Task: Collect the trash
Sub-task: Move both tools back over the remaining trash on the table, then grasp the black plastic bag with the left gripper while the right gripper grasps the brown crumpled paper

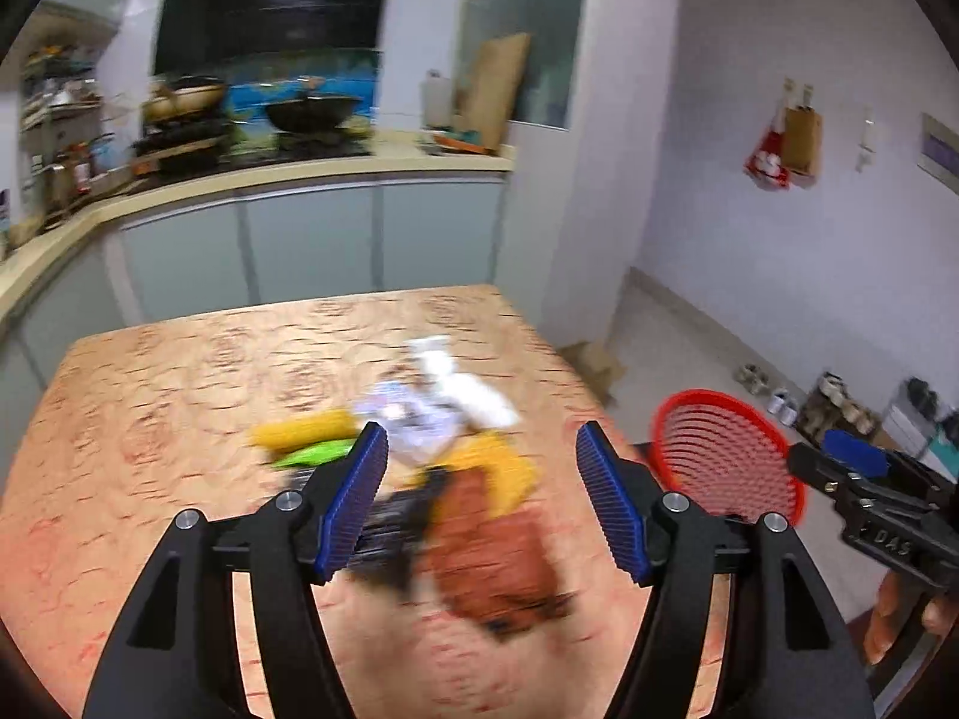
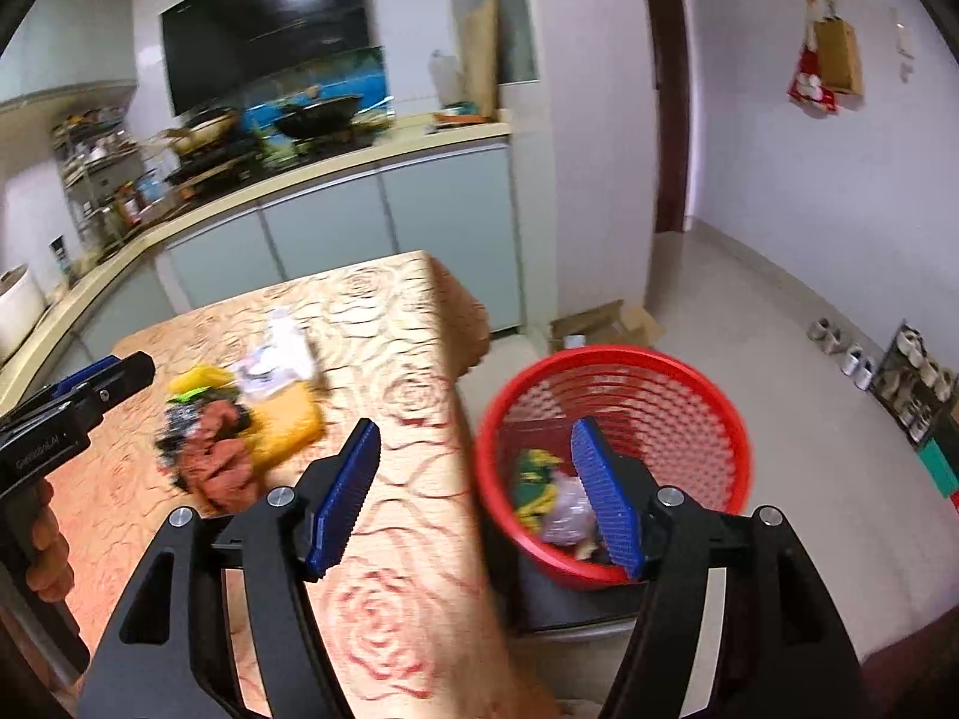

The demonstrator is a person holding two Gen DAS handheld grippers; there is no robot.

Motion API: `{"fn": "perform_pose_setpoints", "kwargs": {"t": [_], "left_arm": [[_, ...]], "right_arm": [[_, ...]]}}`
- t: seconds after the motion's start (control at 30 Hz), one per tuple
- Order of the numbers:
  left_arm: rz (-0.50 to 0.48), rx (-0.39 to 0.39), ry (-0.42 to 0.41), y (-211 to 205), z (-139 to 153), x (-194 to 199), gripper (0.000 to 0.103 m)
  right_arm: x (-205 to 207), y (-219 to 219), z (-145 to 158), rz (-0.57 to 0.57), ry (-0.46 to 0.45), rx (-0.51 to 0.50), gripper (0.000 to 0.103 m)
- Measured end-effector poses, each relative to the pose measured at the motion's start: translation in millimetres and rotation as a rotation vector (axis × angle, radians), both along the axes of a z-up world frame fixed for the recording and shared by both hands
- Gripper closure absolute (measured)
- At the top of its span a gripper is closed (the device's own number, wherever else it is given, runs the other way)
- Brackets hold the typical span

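Both tools (image 1: 482, 500) (image 2: 476, 494) agape — empty-jawed

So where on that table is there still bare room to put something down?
The table is bare along its right edge beside the red basket, and on the far left side toward the counter. The trash pile crowds the middle.

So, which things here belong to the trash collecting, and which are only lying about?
For the job:
- wrapper pile on the table
- red basket, some trash already inside
- left gripper and right gripper, both open and empty

Only lying about:
- woks on the stove
- hanging bags
- shoes by the wall
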State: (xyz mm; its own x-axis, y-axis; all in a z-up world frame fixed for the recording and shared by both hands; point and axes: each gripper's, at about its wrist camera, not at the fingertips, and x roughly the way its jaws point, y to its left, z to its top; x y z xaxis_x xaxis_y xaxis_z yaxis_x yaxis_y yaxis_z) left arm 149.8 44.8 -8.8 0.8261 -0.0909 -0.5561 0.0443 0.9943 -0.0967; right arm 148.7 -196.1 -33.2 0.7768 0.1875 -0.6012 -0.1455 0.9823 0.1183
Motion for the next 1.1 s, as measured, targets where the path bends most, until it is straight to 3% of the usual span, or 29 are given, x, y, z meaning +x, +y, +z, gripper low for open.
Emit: {"fn": "perform_pose_setpoints", "kwargs": {"t": [0.23,0.4,0.77,1.1], "left_arm": [[0.146,-0.003,0.011,63.4,-4.3,-21.9,0.039],[0.182,0.006,0.025,90.5,-11.3,-31.4,0.037],[0.101,-0.007,0.078,88.8,-34.2,-18.3,0.037],[-0.072,-0.052,0.145,62.5,-57.5,10.9,0.041]], "right_arm": [[-4.7,38.8,2.8,0.077,-0.005,-0.015,0.035],[-4.3,65.4,-0.3,0.13,0.008,-0.024,0.035],[0.6,101.1,-11.7,0.207,0.037,-0.071,0.035],[8.5,93.7,-15.8,0.181,0.051,-0.09,0.035]]}}
